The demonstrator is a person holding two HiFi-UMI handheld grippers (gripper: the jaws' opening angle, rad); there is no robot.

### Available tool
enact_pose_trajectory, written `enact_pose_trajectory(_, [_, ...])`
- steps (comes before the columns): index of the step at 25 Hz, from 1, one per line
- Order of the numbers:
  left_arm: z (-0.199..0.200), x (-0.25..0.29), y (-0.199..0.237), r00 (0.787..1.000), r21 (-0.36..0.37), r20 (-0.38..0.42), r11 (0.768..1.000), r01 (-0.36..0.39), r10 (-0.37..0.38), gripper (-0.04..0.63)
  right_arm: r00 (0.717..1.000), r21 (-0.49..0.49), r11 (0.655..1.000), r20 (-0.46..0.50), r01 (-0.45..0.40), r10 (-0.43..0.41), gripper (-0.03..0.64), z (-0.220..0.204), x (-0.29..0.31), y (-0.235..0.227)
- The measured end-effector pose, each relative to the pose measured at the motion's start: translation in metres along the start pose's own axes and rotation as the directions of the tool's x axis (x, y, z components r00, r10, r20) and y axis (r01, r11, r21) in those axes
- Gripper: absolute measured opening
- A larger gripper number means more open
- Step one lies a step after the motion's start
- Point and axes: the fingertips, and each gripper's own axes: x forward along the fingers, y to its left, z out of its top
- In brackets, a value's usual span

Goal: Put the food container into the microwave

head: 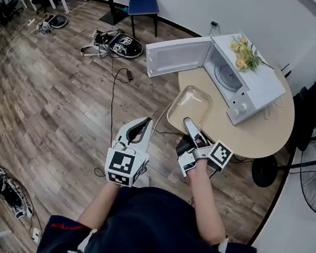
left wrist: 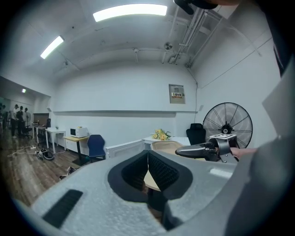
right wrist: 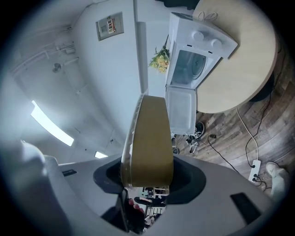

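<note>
Where right jaws clamp, container (right wrist: 147,138) sits.

Round table carrying an open microwave
The pale round table (head: 271,131) stands on a wood-plank floor (head: 60,100). A white microwave (head: 261,85) sits on it, door swung wide open. A black cable (head: 111,109) trails across the planks beside it.
</note>
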Motion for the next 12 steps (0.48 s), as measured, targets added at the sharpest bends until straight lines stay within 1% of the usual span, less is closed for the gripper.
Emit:
enact_pose_trajectory(5, [0.012, 0.027, 0.048, 1.0, 0.007, 0.002, 1.0, 0.029, -0.029, 0.017, 1.0, 0.006, 1.0, 0.027, 0.014, -0.014, 0.215, 0.007, 0.053, 0.003])
enact_pose_trajectory(12, [0.012, 0.058, 0.112, 0.998, -0.028, 0.005, 0.998, 0.058, -0.058, 0.018, 0.998, 0.002, 0.999, 0.059, 0.036, -0.037, 0.215, 0.011, 0.115, 0.0])
